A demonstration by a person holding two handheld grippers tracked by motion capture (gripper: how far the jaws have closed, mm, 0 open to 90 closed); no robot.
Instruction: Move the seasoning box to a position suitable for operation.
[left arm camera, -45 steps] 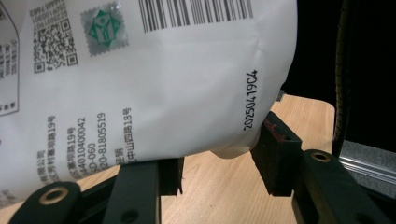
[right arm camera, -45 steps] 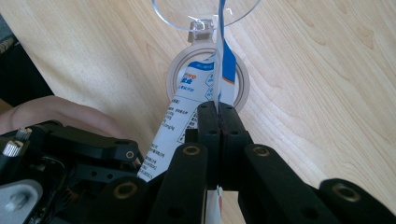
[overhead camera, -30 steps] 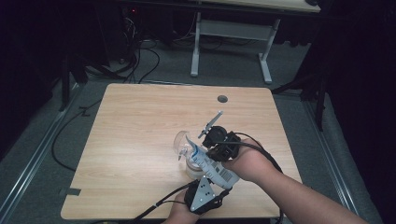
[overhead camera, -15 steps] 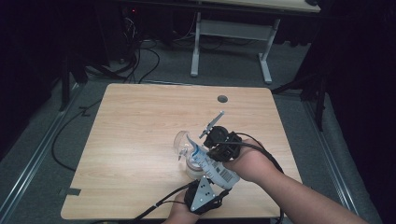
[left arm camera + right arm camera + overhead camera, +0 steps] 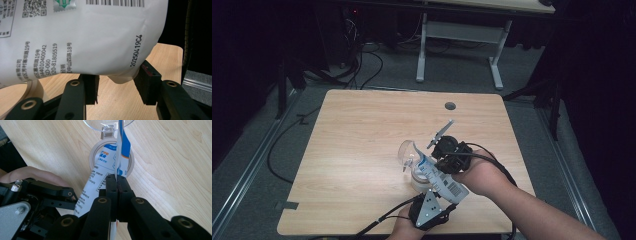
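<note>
pouch | code "20250419C4" | barcode | number "020-81805519"

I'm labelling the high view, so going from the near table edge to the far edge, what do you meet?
Left tongs → white printed pouch → clear open lid → round hole in the tabletop.
</note>
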